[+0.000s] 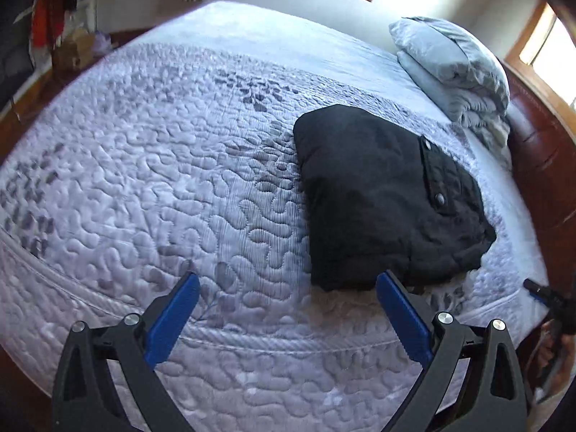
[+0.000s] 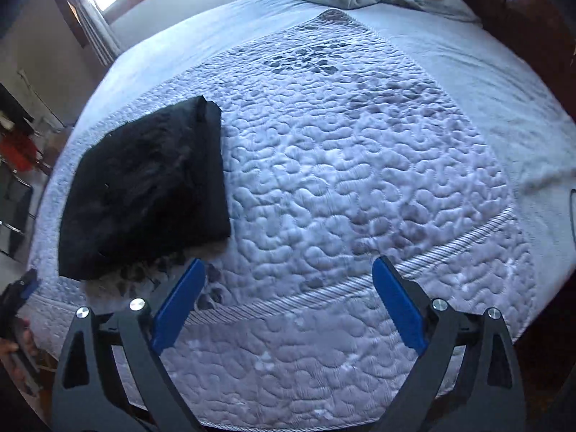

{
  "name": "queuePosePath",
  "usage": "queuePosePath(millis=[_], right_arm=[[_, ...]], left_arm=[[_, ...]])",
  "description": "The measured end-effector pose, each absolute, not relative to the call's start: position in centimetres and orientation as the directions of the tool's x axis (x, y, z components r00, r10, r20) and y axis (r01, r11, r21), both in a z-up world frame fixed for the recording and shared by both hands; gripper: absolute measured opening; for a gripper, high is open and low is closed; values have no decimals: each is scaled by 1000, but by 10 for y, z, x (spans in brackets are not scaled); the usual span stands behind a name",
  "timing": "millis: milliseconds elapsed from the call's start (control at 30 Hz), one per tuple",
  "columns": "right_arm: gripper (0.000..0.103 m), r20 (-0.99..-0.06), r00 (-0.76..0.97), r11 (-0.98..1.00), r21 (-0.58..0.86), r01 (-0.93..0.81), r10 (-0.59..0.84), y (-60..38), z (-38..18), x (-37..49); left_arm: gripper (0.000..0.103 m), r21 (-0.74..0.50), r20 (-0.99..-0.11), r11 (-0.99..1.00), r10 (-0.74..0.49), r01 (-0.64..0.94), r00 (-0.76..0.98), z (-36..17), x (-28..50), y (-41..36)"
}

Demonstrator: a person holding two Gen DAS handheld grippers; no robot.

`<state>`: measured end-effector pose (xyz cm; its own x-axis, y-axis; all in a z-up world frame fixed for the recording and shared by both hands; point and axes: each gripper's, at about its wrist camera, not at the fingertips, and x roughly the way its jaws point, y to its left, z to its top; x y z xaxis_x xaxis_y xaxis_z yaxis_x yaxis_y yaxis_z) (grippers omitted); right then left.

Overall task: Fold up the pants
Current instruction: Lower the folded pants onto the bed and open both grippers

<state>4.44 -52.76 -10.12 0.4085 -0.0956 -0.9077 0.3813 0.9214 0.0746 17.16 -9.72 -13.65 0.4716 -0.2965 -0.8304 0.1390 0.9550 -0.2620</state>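
Two grippers, both held above the near edge of a bed, neither touching cloth.

Item 1: left gripper [image 1: 288,288]. Fingers [image 1: 172,318] black with blue pads, spread wide, nothing between them. Quilt [image 1: 162,180] shows through the gap.

Item 2: right gripper [image 2: 288,273]. Fingers [image 2: 399,304] of the same make, likewise spread wide and holding nothing. Its tip also appears at the far right edge of the left view, dark and partly cut off; the hand gripping it is probably the blurred brown patch below, though the edge of the lens is too poor to be sure.

Item 3: pants [image 1: 381,194], black, folded into a compact, roughly square bundle lying flat on the quilt. In the left view the bundle sits ahead of the right finger and beyond it, its near corner just past that fingertip. A flap with two metal snaps faces up on the far-right side. In the right view the pants [image 2: 144,187] lie ahead and to the left of the left finger, near its tip but apart from it, one thick folded edge turned toward the middle of the bed.

Item 4: quilt, pale lavender-grey, stitched in a meander pattern with darker leaf motifs and a corded border band running under the right gripper's fingers.

Item 5: pillows [image 1: 453,64], light blue-grey, heaped with crumpled bedding far beyond the fingertips, against a dark red headboard [image 1: 540,165].

Item 6: windows [image 1: 550,50], wood-framed, bright.
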Motion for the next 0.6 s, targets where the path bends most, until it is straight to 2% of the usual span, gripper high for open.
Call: queuePosePath(millis=[200,300,433,600], right_arm=[[94,-923,363,919,25,394,-130,-494,-109,27],[94,-940,298,912,-32,409,-167,-476,-117,22],[94,-957,250,930,-49,363,-148,-447,-133,12],[94,-958,255,954,-50,297,-130,-415,-133,12]], left_arm=[[99,-147,-845,967,-233,210,481,-128,146,-123],[99,-158,-854,967,-235,198,464,-131,135,-131],[99,-163,-877,968,-231,193,421,-144,116,-145],[99,-183,-878,960,-256,211,405,-145,101,-161]])
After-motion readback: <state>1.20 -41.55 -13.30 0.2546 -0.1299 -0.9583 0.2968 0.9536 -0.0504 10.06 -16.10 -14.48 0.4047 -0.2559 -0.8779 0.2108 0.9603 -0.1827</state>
